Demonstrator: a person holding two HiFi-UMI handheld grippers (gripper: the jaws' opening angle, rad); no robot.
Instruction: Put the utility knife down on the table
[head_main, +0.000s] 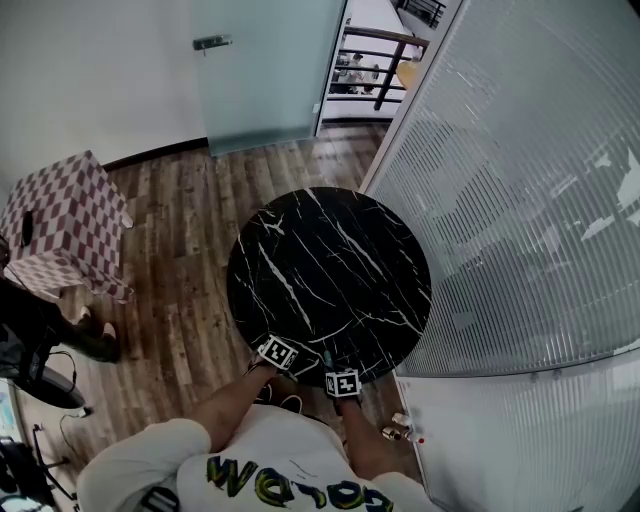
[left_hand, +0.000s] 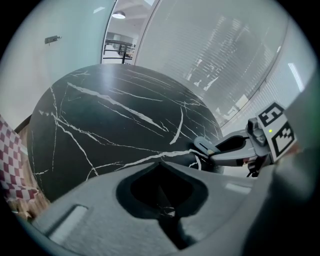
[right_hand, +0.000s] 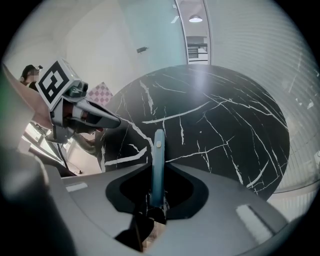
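- One round black table (head_main: 330, 270) with white lines is seen on a wood floor (head_main: 180, 250).
- Two grippers are held close together at the near edge of the table.
- The left gripper (left_hand: 167, 212) is closed to a point, and nothing is held in it.
- The right gripper (right_hand: 156, 206) is closed on the utility knife (right_hand: 158, 160).
- The thin blue knife is gripped at one end, and its other end is pointed out over the table top. It is not laid down yet.
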